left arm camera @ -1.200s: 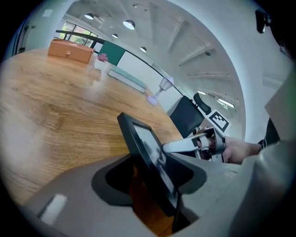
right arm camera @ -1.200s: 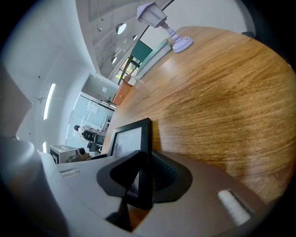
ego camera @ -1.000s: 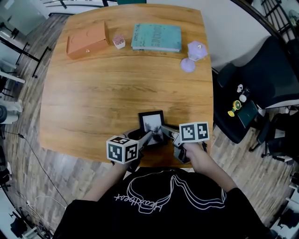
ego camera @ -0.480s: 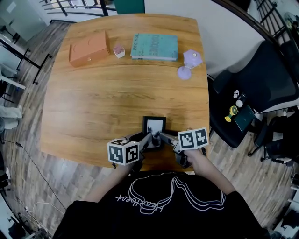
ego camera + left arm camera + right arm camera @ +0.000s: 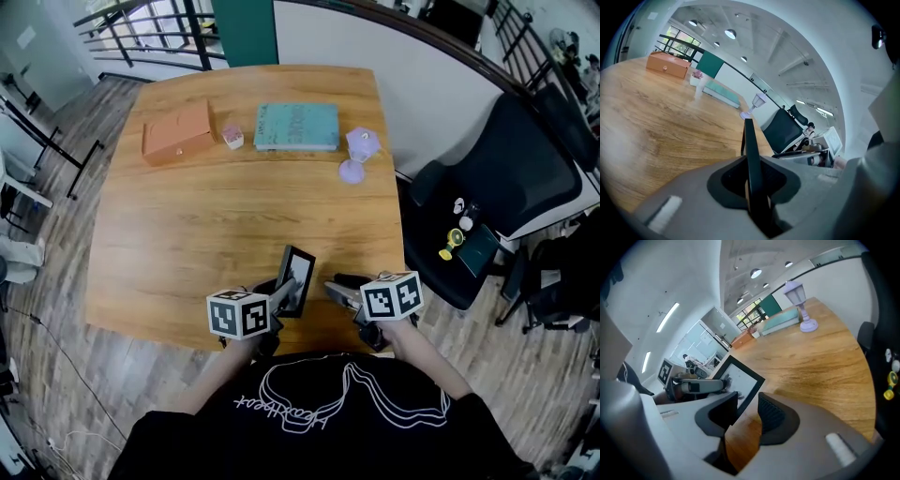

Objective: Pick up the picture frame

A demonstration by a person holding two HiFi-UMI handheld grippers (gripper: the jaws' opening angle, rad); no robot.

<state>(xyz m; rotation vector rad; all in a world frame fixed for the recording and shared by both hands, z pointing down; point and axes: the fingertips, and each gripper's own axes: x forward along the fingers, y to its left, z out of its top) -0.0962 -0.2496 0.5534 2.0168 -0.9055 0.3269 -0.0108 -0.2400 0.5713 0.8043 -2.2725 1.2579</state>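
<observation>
The wooden table carried the same spread along its far edge as a second before: a teal book, an orange box, a purple lamp and a small pink item. None of them had been disturbed.

The change was at the table's near edge. A second earlier the picture frame had faced up there, low on the table, with both grippers crowded against its lower side. Now it stood raised and turned steeply on edge, so that the head view showed it as a narrow sliver above the near edge. It looked clear of the table top, though its lowest corner was hidden behind the grippers.

The left gripper was clenched on the frame, and its own view showed the dark frame edge-on, pinched between the two pads. The right gripper, also over the table's near edge, had just been opening its jaws. They stood released, with bare wood showing through the gap and the frame beyond them, off one pad.

In my judgement the lift was essentially made, and the frame's weight now depended on the left grip alone.
</observation>
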